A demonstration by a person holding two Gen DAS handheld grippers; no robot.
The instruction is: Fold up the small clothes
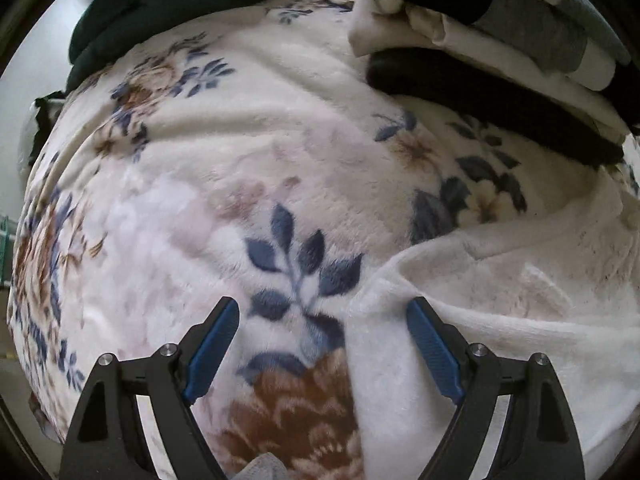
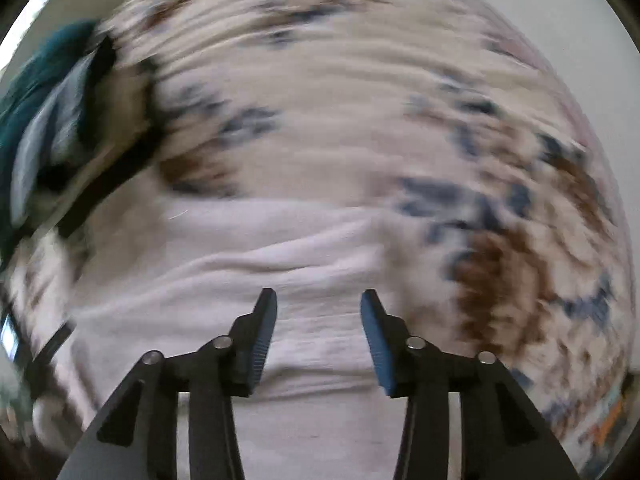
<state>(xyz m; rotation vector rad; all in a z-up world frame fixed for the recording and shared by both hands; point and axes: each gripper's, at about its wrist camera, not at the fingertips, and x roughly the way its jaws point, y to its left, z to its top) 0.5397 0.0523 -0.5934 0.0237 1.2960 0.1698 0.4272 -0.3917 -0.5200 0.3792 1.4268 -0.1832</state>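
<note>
A small white garment [image 1: 500, 320] lies on a floral fleece blanket [image 1: 224, 184], at the lower right of the left wrist view. My left gripper [image 1: 322, 308] is open and empty above the blanket, its right finger [image 1: 430, 344] at the garment's left edge. In the blurred right wrist view the white garment [image 2: 280, 248] lies wrinkled under and ahead of my right gripper [image 2: 319, 300], which is open and empty just above it.
A stack of folded clothes [image 1: 500, 40], white, grey and black, sits at the back right of the blanket. A dark green cloth [image 1: 160, 4] lies at the back left; it also shows in the right wrist view [image 2: 44, 80]. The floral blanket [image 2: 360, 80] fills the right view.
</note>
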